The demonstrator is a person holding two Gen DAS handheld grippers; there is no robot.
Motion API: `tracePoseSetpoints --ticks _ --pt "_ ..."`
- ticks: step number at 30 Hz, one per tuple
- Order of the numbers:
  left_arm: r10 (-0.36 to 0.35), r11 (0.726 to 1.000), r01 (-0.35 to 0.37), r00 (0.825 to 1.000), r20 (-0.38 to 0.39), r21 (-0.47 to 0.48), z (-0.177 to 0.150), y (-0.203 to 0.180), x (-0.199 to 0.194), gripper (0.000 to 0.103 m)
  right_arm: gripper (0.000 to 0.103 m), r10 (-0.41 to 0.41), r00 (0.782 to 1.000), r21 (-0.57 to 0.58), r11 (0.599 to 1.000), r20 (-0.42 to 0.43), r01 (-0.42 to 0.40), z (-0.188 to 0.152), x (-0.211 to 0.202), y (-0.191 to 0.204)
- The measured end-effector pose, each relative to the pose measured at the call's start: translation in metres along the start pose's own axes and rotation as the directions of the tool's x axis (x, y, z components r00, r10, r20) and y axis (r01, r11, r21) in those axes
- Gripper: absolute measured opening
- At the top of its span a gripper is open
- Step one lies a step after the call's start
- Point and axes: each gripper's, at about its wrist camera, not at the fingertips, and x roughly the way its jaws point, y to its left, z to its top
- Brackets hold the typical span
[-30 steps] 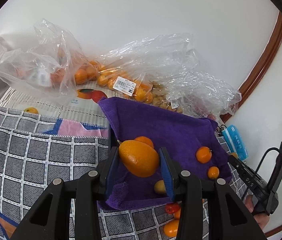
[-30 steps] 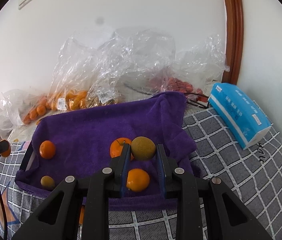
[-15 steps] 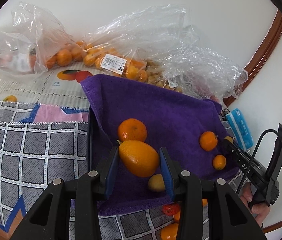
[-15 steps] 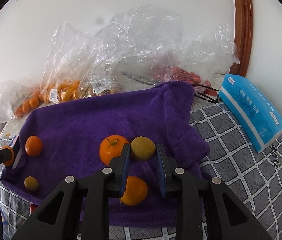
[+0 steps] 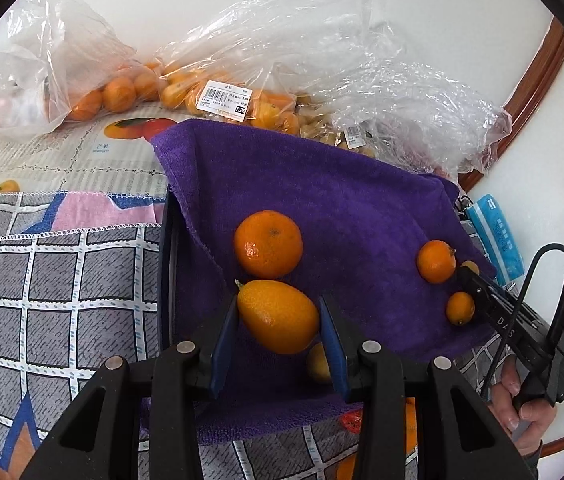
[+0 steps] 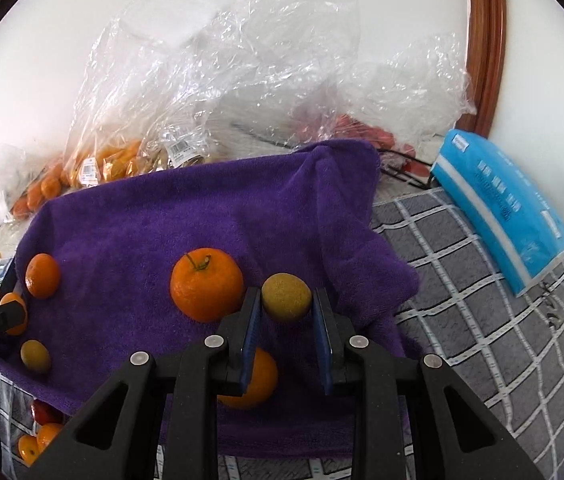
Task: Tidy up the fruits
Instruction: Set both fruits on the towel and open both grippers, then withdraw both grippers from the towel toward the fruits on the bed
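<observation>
My left gripper [image 5: 278, 312] is shut on an oval orange fruit [image 5: 278, 316], held over the near left part of a purple towel [image 5: 321, 200]. A round mandarin [image 5: 268, 244] lies on the towel just beyond it. My right gripper [image 6: 285, 300] is shut on a small yellow-green round fruit [image 6: 286, 297] over the towel [image 6: 202, 208], beside a stemmed mandarin [image 6: 206, 290]. A small orange fruit [image 6: 256, 378] lies below its fingers. The right gripper also shows in the left wrist view [image 5: 469, 280], at the towel's right edge.
Clear plastic bags of oranges [image 5: 118, 92] and other fruit [image 6: 114, 160] lie behind the towel against the wall. A blue tissue pack [image 6: 501, 208] lies right on the checked grey cloth [image 6: 481, 300]. Loose fruits [image 6: 38, 440] lie off the towel's near edge.
Both grippers have moved forward over the towel, each still holding its fruit. The mandarins on the towel now look nearer to the fingers.
</observation>
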Motion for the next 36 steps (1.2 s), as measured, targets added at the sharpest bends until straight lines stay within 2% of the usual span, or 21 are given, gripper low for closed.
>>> tracePoseSetpoints --ticks 3,6,10,18,22,36 --pt "-0.004 1.000 0.004 1.000 -0.010 0.005 0.001 -0.002 0.000 0.039 0.026 -0.007 1.000 0.004 1.000 0.000 0.007 0.001 -0.005 -0.003" --pt "-0.019 1.000 0.018 1.000 -0.023 -0.006 0.002 -0.002 -0.004 0.049 0.033 -0.010 1.000 0.018 1.000 0.006 0.010 0.001 -0.015 -0.006" --pt "-0.023 1.000 0.023 1.000 0.006 -0.010 -0.001 -0.005 -0.025 0.051 0.038 -0.014 0.999 0.034 0.999 0.031 0.013 -0.001 -0.037 -0.008" --pt "-0.032 0.999 0.034 0.995 0.098 -0.019 -0.019 -0.009 -0.083 0.051 0.042 -0.029 0.994 0.024 0.999 0.108 0.027 -0.008 -0.090 -0.003" --pt "-0.036 0.999 0.040 0.990 0.136 -0.024 -0.035 -0.006 -0.113 0.050 0.042 -0.002 0.990 0.043 0.999 0.142 -0.005 -0.016 -0.119 -0.001" --pt "-0.005 1.000 0.004 0.986 0.169 0.005 -0.087 -0.007 -0.153 0.049 0.046 -0.036 0.981 0.042 0.999 0.188 0.028 -0.051 -0.177 0.009"
